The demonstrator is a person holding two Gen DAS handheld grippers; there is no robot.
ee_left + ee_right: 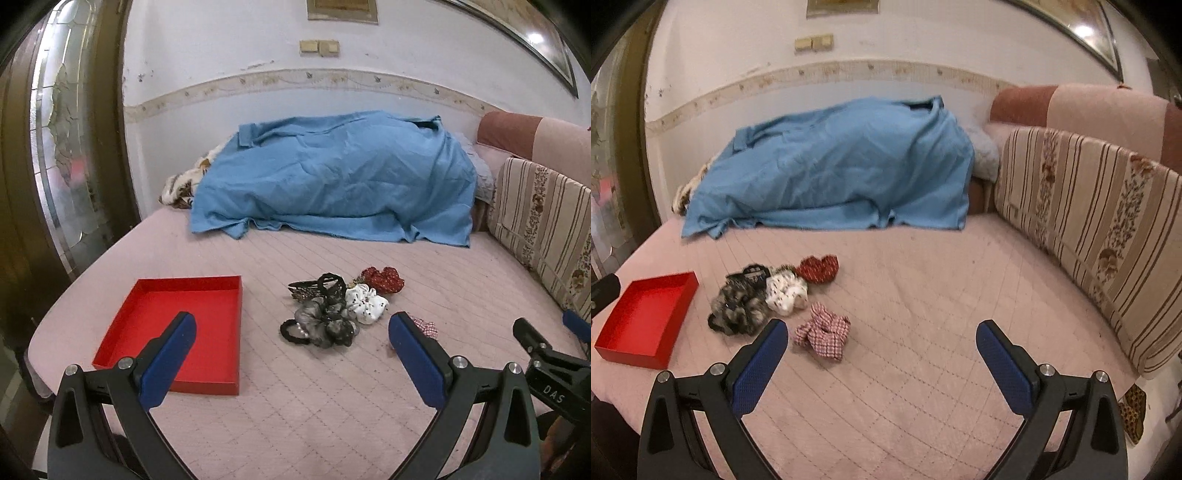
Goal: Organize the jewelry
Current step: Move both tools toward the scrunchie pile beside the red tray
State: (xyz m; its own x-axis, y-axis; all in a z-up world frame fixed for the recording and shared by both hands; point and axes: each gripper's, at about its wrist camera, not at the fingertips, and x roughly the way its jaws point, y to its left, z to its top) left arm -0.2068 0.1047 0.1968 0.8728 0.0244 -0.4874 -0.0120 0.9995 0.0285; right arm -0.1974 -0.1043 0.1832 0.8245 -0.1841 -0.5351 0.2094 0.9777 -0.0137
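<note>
An empty red tray (pixel 207 284) lies on the pink bed, left of a heap of hair accessories. The heap holds a grey scrunchie (pixel 325 325), a white spotted scrunchie (pixel 365 304), a red scrunchie (pixel 382 278), a black claw clip (pixel 332 286) and a black hair tie (pixel 291 332). A pink checked scrunchie (pixel 823 332) lies apart, nearer me. My left gripper (pixel 291 328) is open and empty, above the bed in front of the heap. My right gripper (pixel 881 332) is open and empty, right of the checked scrunchie. The tray (pixel 646 317) and heap (pixel 764 295) show at left in the right wrist view.
A blue sheet (pixel 332 177) covers a mound at the back of the bed. A striped cushion (pixel 1089 229) lines the right side. A glass door (pixel 66 147) stands at the left. The right gripper's body (pixel 554 362) shows at the left view's right edge.
</note>
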